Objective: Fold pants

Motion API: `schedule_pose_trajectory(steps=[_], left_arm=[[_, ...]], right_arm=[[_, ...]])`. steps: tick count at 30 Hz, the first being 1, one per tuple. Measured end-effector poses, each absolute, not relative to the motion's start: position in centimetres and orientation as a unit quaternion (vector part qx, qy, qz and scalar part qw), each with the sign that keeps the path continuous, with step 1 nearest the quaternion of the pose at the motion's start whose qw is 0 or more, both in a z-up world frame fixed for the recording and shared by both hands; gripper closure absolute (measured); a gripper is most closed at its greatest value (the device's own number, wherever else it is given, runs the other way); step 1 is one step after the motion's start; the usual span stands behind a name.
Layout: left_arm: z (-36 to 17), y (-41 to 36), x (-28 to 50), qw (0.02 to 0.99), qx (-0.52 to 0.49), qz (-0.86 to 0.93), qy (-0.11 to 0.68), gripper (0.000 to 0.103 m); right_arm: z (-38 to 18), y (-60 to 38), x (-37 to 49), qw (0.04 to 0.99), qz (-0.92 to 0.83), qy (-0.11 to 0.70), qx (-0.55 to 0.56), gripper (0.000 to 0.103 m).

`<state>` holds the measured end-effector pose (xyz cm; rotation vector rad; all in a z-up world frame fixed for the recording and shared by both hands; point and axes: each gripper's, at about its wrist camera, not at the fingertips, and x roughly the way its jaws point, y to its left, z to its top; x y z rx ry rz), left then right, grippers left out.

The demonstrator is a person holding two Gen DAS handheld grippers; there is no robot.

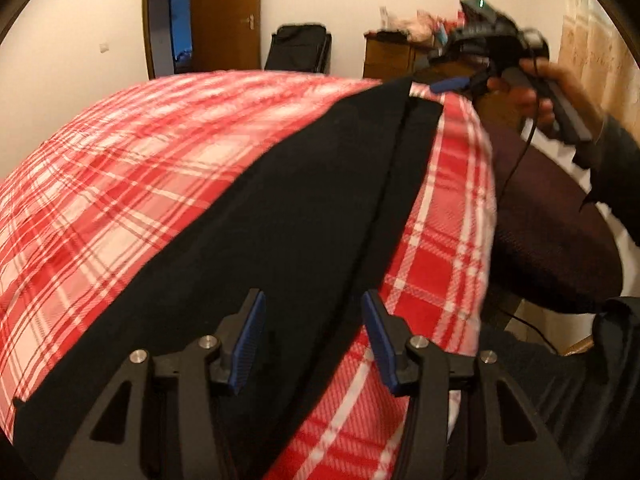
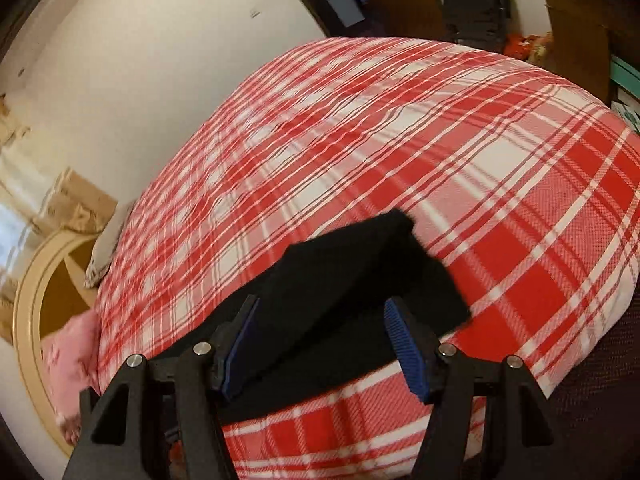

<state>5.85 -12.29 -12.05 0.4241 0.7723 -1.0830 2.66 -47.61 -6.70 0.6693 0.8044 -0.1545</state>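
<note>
Hovering both grippers, left gripper (image 1: 312,340) and right gripper (image 2: 320,344), wide apart and empty over the black pants (image 1: 280,208) along the plaid bed's (image 1: 120,152) near edge, I judge I must next pinch the ends to fold.

1. You had one pair of black pants (image 1: 288,216) lying on one red-and-white plaid blanket (image 1: 120,184).
2. You held two grippers: the left gripper (image 1: 312,340) and the right gripper (image 2: 324,344), each with two blue-padded fingers.
3. One hand (image 1: 532,88) showed.
4. One door (image 1: 226,16) and one black suitcase (image 1: 298,48) stood behind.
</note>
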Motion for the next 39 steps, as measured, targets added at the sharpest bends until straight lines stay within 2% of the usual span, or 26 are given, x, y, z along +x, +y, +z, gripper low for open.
schedule_pose_trajectory(steps=[2,8,9,10,11,12,14,16,18,20,23,26,30,33,39], left_arm=[[-12.6,-12.7,6.0,0.762,0.207,-0.489,0.370,0.058],[-13.5,-13.0,6.0,0.761,0.229,-0.473,0.379,0.058],[-13.6,-13.2,6.1,0.762,0.231,-0.471,0.380,0.063],[-13.6,-13.3,6.2,0.763,0.231,-0.468,0.382,0.072],[-13.5,-13.3,6.3,0.762,0.228,-0.468,0.385,0.078],[-13.5,-13.3,6.5,0.762,0.224,-0.467,0.388,0.085],[-13.2,-13.1,6.8,0.760,0.210,-0.472,0.396,0.087],[-13.0,-12.9,6.9,0.759,0.198,-0.473,0.400,0.088],[-13.0,-12.9,7.0,0.757,0.194,-0.475,0.404,0.094],[-13.1,-12.8,7.2,0.760,0.190,-0.470,0.407,0.098],[-12.5,-12.3,7.8,0.770,0.170,-0.463,0.404,0.099],[-11.2,-11.3,8.3,0.782,0.147,-0.457,0.397,0.099],[-10.6,-10.3,8.1,0.775,0.122,-0.475,0.399,0.099],[-11.5,-10.5,7.5,0.759,0.130,-0.490,0.409,0.099],[-13.6,-10.8,6.0,0.730,0.165,-0.509,0.425,0.099]], right_arm=[[-7.0,-47.9,3.1,0.862,-0.074,0.381,0.326,0.039],[-8.3,-49.0,4.4,0.859,-0.078,0.375,0.339,0.039],[-8.5,-49.2,4.5,0.859,-0.082,0.373,0.342,0.039],[-8.7,-49.6,4.6,0.859,-0.085,0.370,0.344,0.039],[-8.8,-49.9,4.6,0.859,-0.089,0.366,0.345,0.040],[-8.8,-50.1,4.8,0.861,-0.090,0.366,0.343,0.044],[-8.7,-50.5,5.3,0.862,-0.095,0.368,0.336,0.064],[-8.9,-51.0,6.0,0.859,-0.087,0.371,0.341,0.074],[-9.0,-51.3,6.5,0.858,-0.088,0.372,0.343,0.078],[-8.7,-51.5,7.3,0.860,-0.086,0.371,0.339,0.091],[-6.6,-50.9,8.5,0.876,-0.065,0.355,0.321,0.092],[-2.9,-49.6,8.7,0.906,-0.014,0.299,0.300,0.092],[-0.9,-47.6,7.2,0.936,0.018,0.255,0.241,0.092],[-3.1,-47.7,5.2,0.933,-0.004,0.279,0.230,0.092],[-9.5,-49.1,0.7,0.893,-0.007,0.350,0.282,0.091]])
